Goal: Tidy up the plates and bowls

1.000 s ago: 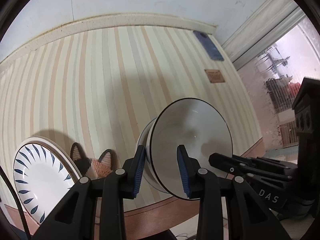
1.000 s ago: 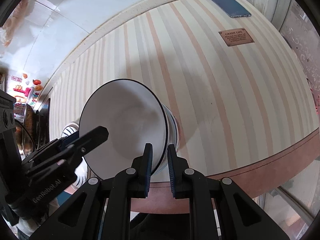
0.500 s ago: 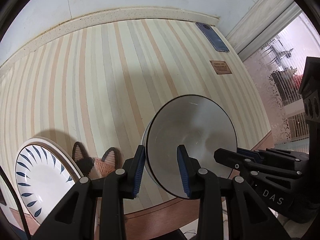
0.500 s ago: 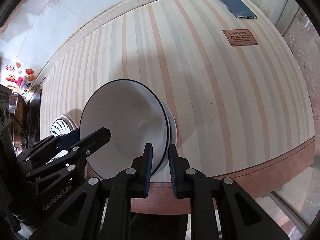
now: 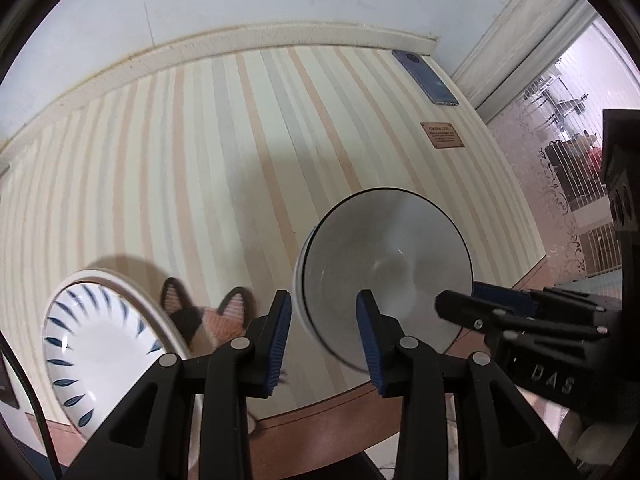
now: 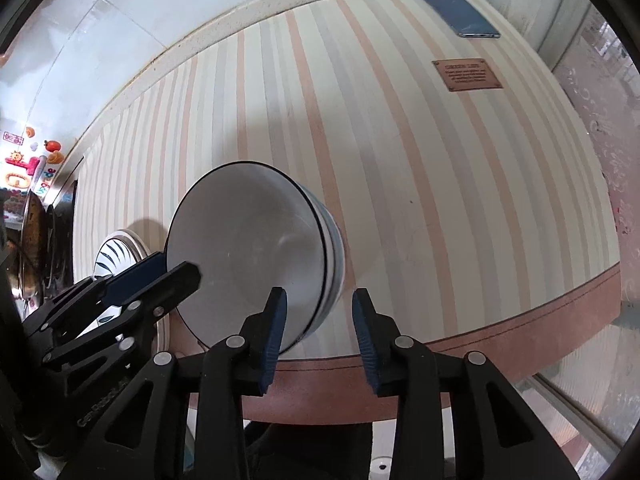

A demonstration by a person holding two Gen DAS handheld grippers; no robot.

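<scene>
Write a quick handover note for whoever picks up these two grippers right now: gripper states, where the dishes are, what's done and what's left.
Left gripper: open, jaws straddling the near rim of the bowl stack, not clamped.
Right gripper: open, holding nothing, beside the same stack.
Bowl stack: white bowls nested, on the striped mat near its front edge.
Leaf-pattern plate: on the left, beside a cat-shaped dish.
Done: bowls nested.
Left: probably grouping the plate and cat dish.

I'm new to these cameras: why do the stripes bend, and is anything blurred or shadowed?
Left wrist view: fisheye lens bows the striped tablecloth; the white bowl rim and patterned plate smear with motion; the plate casts a soft shadow.
Right wrist view: same bowing; the bowl's lower edge blurs; glare on the wall tiles.
</scene>
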